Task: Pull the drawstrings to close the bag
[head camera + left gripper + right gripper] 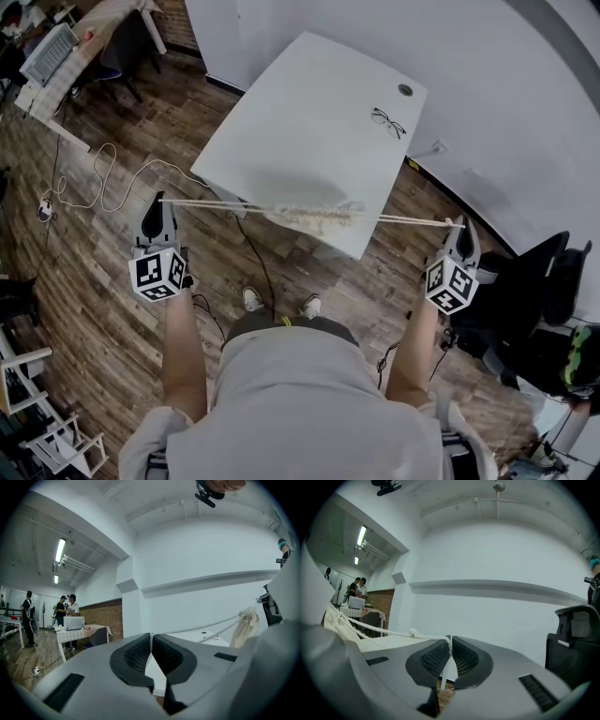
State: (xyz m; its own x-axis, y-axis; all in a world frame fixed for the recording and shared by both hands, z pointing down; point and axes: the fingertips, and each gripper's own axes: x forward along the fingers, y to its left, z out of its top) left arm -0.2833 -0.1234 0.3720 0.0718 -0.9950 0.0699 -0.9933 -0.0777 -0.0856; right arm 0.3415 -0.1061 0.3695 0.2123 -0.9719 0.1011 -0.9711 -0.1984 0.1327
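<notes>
A cream drawstring bag (pixel 317 217) hangs bunched up in the air over the near edge of the white table (pixel 309 122), held only by its cords. The left drawstring (pixel 220 202) runs taut from the bag to my left gripper (pixel 160 201), which is shut on its end. The right drawstring (pixel 412 221) stretches the other way to my right gripper (pixel 459 225), shut on it just past a knot (pixel 412 633). In the left gripper view the bag (pixel 246 626) shows at the right, its cords (pixel 201 628) leading in between the pads. Both grippers are held far apart.
A pair of glasses (pixel 387 122) lies on the table's far right. A white cable (pixel 103 178) trails over the wooden floor at the left. A black office chair (pixel 539 281) stands to the right of me. People stand by a desk (pixel 70 625) far off.
</notes>
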